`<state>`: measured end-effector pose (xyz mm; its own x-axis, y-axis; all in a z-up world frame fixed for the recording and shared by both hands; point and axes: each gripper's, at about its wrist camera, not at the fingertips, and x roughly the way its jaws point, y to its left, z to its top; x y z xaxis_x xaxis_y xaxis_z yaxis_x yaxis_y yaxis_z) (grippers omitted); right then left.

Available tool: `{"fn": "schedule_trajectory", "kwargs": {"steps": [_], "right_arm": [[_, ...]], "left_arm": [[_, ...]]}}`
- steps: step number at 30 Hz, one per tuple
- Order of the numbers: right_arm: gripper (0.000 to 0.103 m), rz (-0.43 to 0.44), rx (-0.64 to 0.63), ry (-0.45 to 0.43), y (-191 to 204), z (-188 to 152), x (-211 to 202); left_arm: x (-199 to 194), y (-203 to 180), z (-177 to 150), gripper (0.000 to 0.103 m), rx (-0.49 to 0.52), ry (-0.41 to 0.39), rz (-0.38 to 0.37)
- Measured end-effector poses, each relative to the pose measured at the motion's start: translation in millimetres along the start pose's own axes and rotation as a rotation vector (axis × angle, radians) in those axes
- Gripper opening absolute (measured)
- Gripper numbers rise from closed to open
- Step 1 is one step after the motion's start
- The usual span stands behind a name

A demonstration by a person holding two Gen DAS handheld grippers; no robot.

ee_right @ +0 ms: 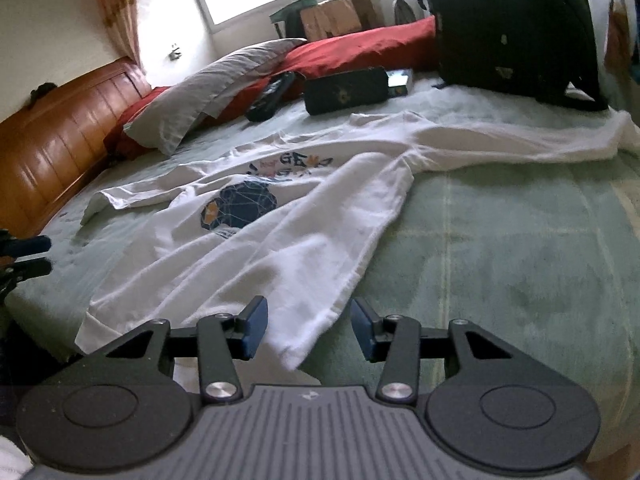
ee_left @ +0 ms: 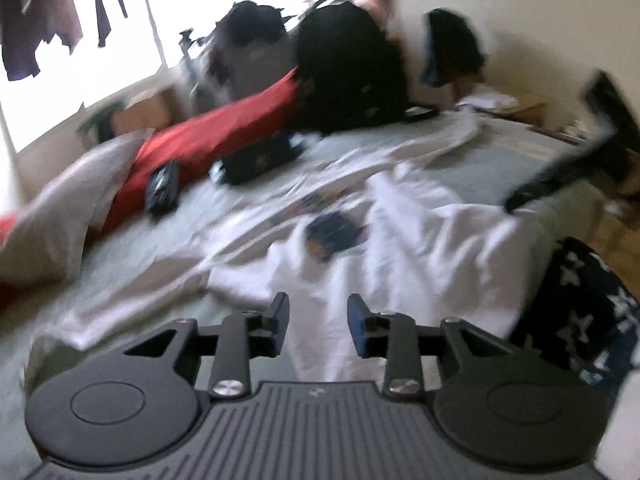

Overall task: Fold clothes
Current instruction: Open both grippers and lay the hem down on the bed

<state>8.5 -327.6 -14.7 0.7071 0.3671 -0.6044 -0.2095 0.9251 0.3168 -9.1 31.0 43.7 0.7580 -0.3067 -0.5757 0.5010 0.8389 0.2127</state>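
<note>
A white T-shirt (ee_right: pixel 280 248) with a dark blue print lies crumpled and partly folded over itself on the pale green bed sheet (ee_right: pixel 500 240). One sleeve stretches toward the far right. My right gripper (ee_right: pixel 310 330) hovers open over the shirt's near hem, with no cloth pinched between its blue pads. In the blurred left wrist view the same T-shirt (ee_left: pixel 420 240) lies ahead, and my left gripper (ee_left: pixel 318 326) stands open above its near edge, holding nothing. The left gripper's fingers (ee_right: pixel 28 246) also show at the left edge of the right wrist view.
A grey pillow (ee_right: pixel 208 84) and a red bolster (ee_right: pixel 360 48) lie at the head of the bed by a wooden headboard (ee_right: pixel 60 140). A black backpack (ee_right: pixel 512 28), a black pouch (ee_right: pixel 344 90) and a dark remote (ee_right: pixel 272 96) rest beyond the shirt.
</note>
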Motion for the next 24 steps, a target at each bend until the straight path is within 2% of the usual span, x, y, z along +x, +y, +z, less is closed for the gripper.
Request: {"fn": "schedule_trajectory", "kwargs": {"steps": [3,9,16,20,24], "right_arm": [[0.052,-0.002,0.000,0.002,2.1,-3.2,0.9],[0.054,-0.007,-0.002,-0.003,7.9,-3.0,1.8],[0.057,0.005,-0.004,-0.011,14.4,3.1,10.3],[0.057,-0.002,-0.001,-0.007,14.6,6.0,17.1],[0.057,-0.017,0.013,-0.001,10.3,7.9,24.9]], "left_arm": [[22.5,24.0,-2.2,0.034,-0.130,0.061,-0.002],[71.5,73.3,-13.2,0.037,-0.422,0.160,-0.069],[138.1,119.5,-41.1,0.034,-0.776,0.219,-0.230],[167.9,129.3,-43.6,0.034,-0.844,0.189,-0.275],[196.6,138.7,-35.5,0.030,-0.891,0.167,-0.273]]}}
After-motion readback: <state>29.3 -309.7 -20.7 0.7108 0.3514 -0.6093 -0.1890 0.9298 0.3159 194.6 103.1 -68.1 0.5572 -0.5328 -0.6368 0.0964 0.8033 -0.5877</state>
